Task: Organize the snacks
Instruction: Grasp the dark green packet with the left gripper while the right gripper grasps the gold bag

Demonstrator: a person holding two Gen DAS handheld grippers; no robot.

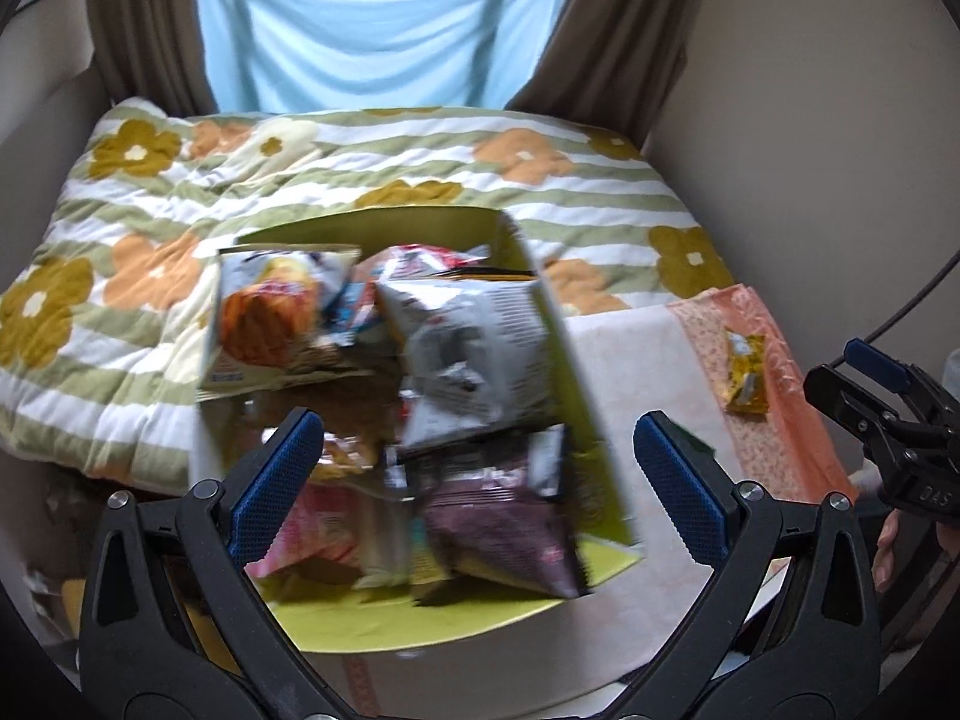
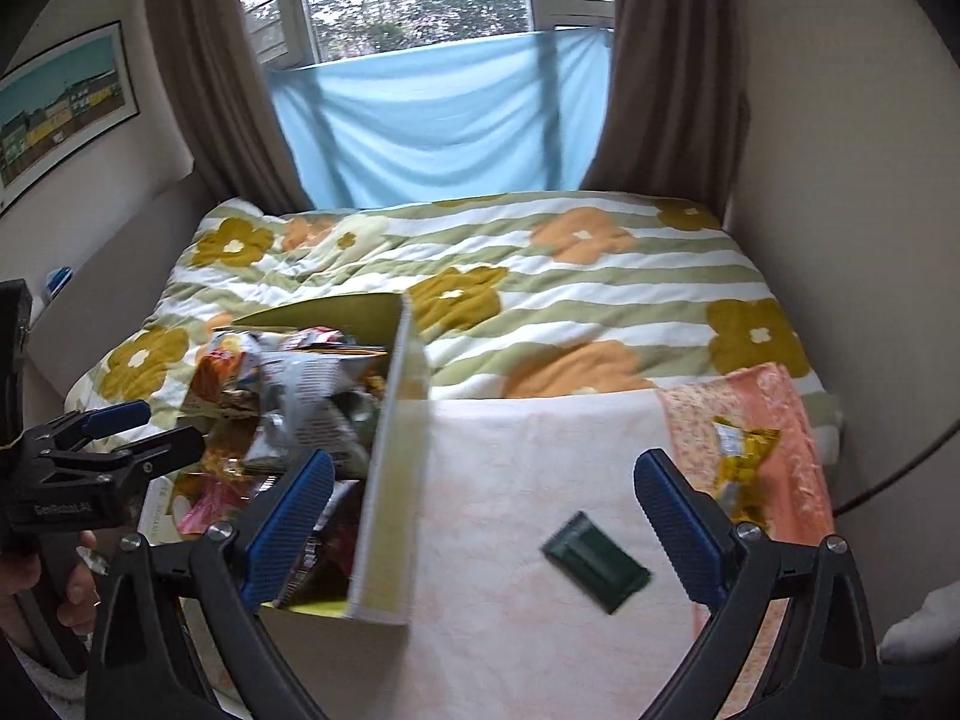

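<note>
A yellow-green cardboard box [image 1: 576, 372] stands on the bed's near end, packed with several snack bags: an orange one [image 1: 264, 318], a silver one [image 1: 474, 354] and a dark purple one [image 1: 504, 534]. My left gripper [image 1: 477, 474] is open just above the box's near end, nothing between its fingers. My right gripper [image 2: 483, 516] is open over the white cloth [image 2: 528, 456], beside the box [image 2: 390, 480]. A dark green packet [image 2: 597, 564] lies flat on the cloth between its fingers' lines. A yellow packet [image 2: 744, 462] [image 1: 744, 372] rests on the peach cloth to the right.
A floral striped quilt [image 2: 540, 300] covers the bed beyond the box. Walls close in on both sides, with brown curtains and a blue sheet [image 2: 438, 132] under the window. A dark cable [image 2: 900, 474] runs along the right wall. A hand [image 2: 78, 582] holds the left gripper's handle.
</note>
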